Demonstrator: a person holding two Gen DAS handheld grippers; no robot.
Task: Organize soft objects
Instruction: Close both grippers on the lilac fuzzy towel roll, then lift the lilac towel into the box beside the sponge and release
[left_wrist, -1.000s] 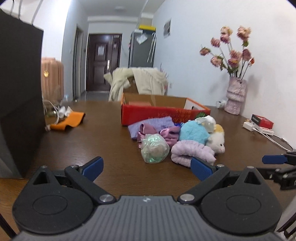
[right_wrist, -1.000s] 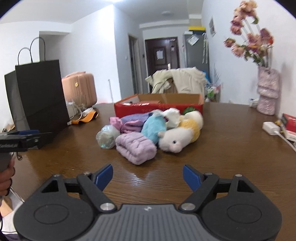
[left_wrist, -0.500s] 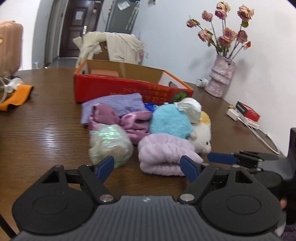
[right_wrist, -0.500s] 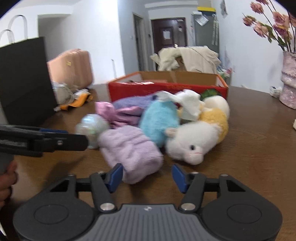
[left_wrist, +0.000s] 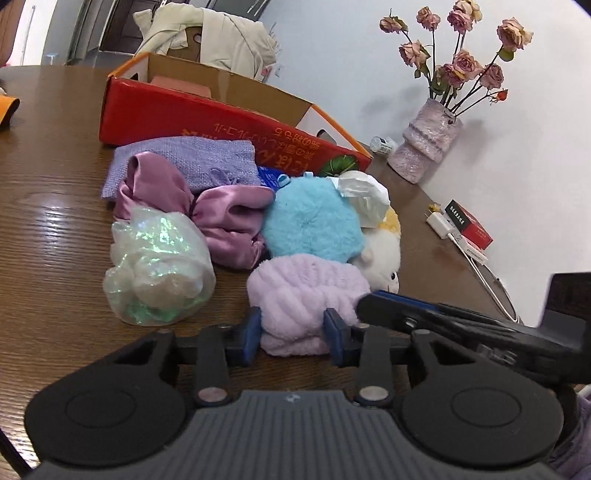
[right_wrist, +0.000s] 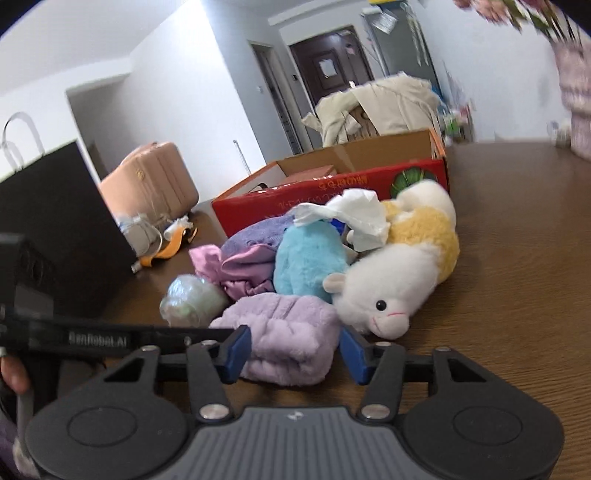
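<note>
Closing Both Tongs on the Lilac Towel Roll

Left wrist view: The left tongs (left_wrist: 291, 334) have advanced from a wide-spread stance well back on the surface (left_wrist: 48, 236) to the near end of the lilac towel roll (left_wrist: 308, 291). The jaws are closing, with that end of the roll between the blue pads; whether the pads press the fabric yet cannot be told. The iridescent plastic bundle (left_wrist: 159, 269) lies just left of the roll and is clear of the jaws. The right tongs (left_wrist: 373, 299) enter from the right, tip at the roll's right side.

Right wrist view: The right tongs (right_wrist: 293, 345) have likewise moved in and narrowed. The jaws are closing around the roll (right_wrist: 284, 332), with a small gap visible beside the right pad. The white plush sheep (right_wrist: 391, 288) lies just right of the roll, the blue plush (right_wrist: 306, 262) just behind it, and the red box (right_wrist: 332, 192) well behind it.

Meaning for the task: Approach appears complete and a two-handed pickup of the roll is in hand. The roll rests on the surface at the front of the pile; transfer, probably to the red box, is not yet begun.
</note>
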